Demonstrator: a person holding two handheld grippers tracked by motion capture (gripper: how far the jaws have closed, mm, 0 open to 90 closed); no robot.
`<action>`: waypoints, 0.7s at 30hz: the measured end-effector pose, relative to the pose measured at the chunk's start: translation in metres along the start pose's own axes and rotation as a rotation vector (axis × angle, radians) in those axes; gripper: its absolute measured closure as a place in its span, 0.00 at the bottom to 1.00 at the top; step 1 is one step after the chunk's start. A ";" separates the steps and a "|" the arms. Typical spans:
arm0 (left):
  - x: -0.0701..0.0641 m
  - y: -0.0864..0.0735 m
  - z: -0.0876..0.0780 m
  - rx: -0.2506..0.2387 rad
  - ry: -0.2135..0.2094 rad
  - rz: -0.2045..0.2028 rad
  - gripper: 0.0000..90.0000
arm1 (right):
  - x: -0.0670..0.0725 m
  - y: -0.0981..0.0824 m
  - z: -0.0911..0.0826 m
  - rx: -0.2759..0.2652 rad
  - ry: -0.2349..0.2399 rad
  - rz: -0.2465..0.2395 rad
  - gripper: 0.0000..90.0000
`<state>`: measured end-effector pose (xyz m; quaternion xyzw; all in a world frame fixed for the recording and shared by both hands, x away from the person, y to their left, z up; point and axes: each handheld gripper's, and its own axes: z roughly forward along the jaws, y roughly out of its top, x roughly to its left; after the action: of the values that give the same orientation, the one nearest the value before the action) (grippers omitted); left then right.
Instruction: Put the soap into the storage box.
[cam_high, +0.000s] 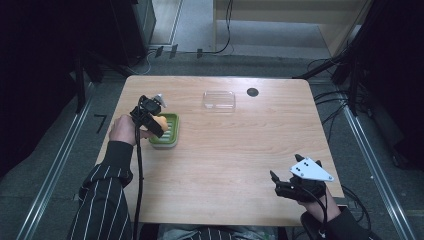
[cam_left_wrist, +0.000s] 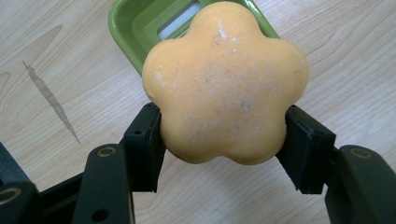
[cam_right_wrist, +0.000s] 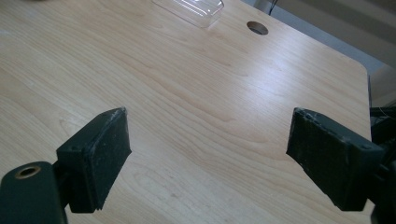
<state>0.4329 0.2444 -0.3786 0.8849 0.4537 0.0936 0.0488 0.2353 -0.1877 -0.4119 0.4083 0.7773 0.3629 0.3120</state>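
The left gripper (cam_left_wrist: 224, 140) is clamped on an orange, flower-shaped soap (cam_left_wrist: 226, 84), one jaw pressing each side of it. In the high view the soap (cam_high: 161, 121) sits over the green soap dish (cam_high: 172, 131) at the left side of the table (cam_high: 240, 160); whether it touches the dish or hangs just above it, I cannot tell. The right gripper (cam_right_wrist: 210, 154) hovers with its jaws wide apart and nothing between them, low over the near right corner of the table.

The jaws grip the soap on its lower lobes only, so most of its body sticks out past them. The rounded, probably slick sides could let it pivot or squirt out if the grip loosens or the hand tilts. The dish looks light; a sideways nudge from the jaws could slide it, since nothing holds it down.

The table is pale wood with rounded corners. A clear plastic lid (cam_high: 219, 100) lies near the far edge, with a round cable hole (cam_high: 252, 92) just to its right. Around the table lie grey carpet, floor rails, trailing cables and dark equipment.
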 end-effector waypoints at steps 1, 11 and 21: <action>0.001 0.001 0.001 0.003 -0.004 -0.001 0.44 | 0.000 0.000 0.000 0.000 0.000 0.000 0.15; 0.004 0.008 0.009 0.015 -0.009 0.000 0.44 | 0.000 0.000 0.000 0.000 0.000 0.001 0.15; 0.007 0.015 0.021 0.035 0.001 0.013 0.44 | 0.000 0.000 0.000 0.002 0.000 0.001 0.15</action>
<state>0.4533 0.2409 -0.3958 0.8886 0.4493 0.0863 0.0327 0.2354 -0.1880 -0.4120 0.4089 0.7774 0.3622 0.3117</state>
